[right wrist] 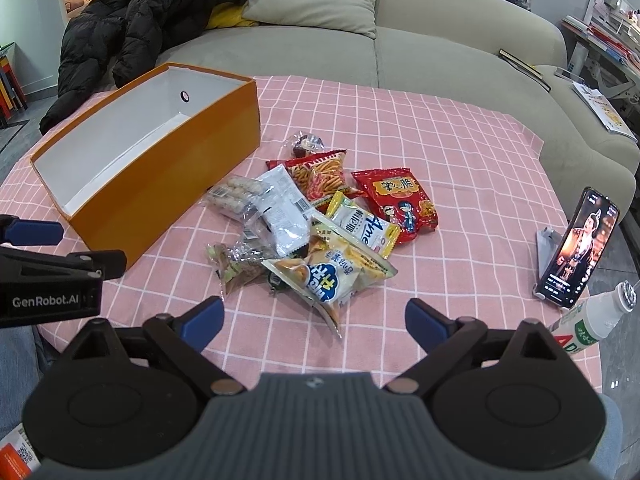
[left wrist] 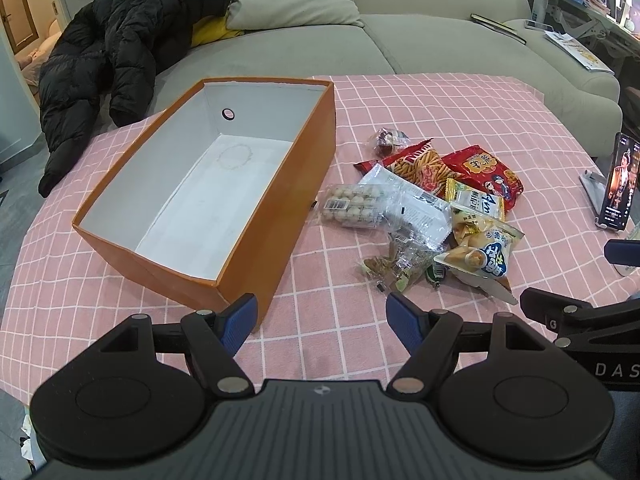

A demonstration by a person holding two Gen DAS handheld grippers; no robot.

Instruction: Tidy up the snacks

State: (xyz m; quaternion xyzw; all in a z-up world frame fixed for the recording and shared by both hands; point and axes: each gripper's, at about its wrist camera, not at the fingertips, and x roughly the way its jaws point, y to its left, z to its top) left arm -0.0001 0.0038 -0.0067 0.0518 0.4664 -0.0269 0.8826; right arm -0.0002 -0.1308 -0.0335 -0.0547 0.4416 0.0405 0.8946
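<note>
An open orange box [left wrist: 296,168] with a white, empty inside stands on the pink checked tablecloth; it also shows in the right wrist view [right wrist: 176,184]. A pile of snack packets [left wrist: 436,204] lies to its right, with a red packet [right wrist: 400,204], a yellow-and-blue packet [right wrist: 336,276] and a clear pack of round balls [left wrist: 352,204]. My left gripper [left wrist: 320,320] is open and empty, near the box's front corner. My right gripper [right wrist: 314,322] is open and empty, just in front of the pile.
A phone on a stand [right wrist: 576,248] is at the table's right edge, with a white bottle [right wrist: 588,320] lying beside it. A beige sofa [right wrist: 440,48] with a black jacket [right wrist: 152,12] is behind the table. The left gripper shows at the left of the right wrist view [right wrist: 60,276].
</note>
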